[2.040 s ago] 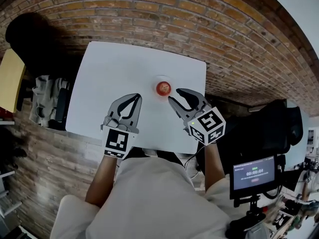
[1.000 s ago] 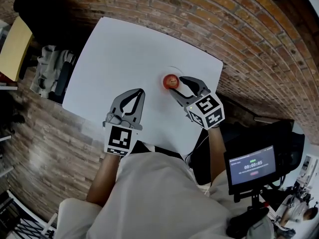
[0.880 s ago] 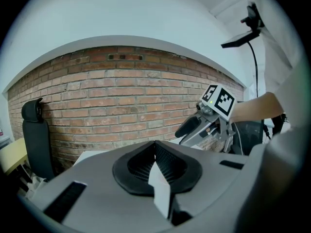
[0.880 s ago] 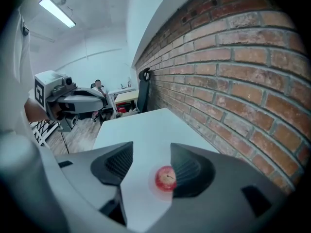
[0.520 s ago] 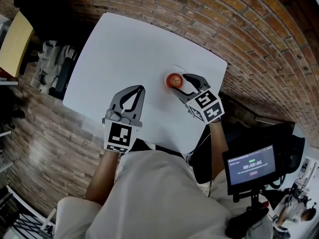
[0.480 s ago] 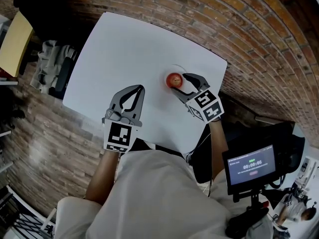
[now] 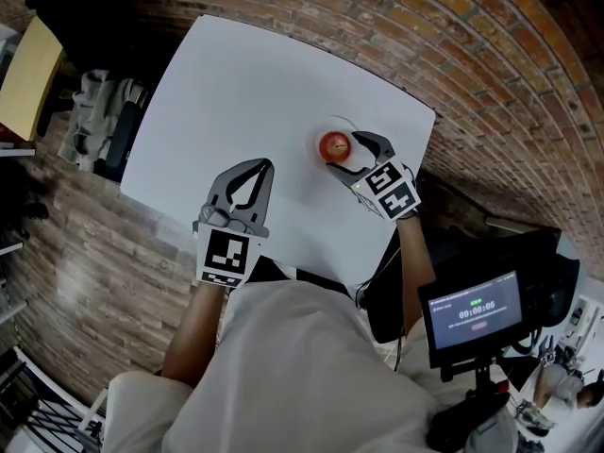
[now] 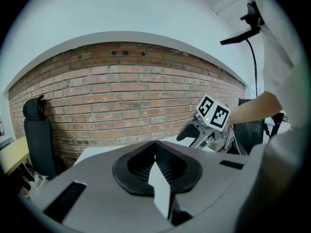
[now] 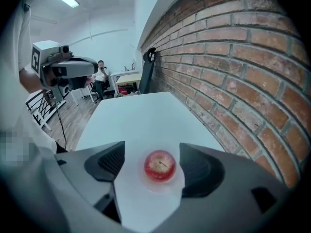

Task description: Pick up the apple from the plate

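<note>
Right gripper view: right gripper (image 9: 151, 152) released, jaws just been opening, now wide apart. Red apple (image 9: 159, 165) between them, gap either side, no pad touching. Apple sits on small white plate (image 9: 158, 188) on white surface (image 9: 141, 115), near edge by brick wall (image 9: 233, 81). Left gripper view: left gripper (image 8: 155, 142) clenched, tips together, nothing held, well apart from plate.
</note>
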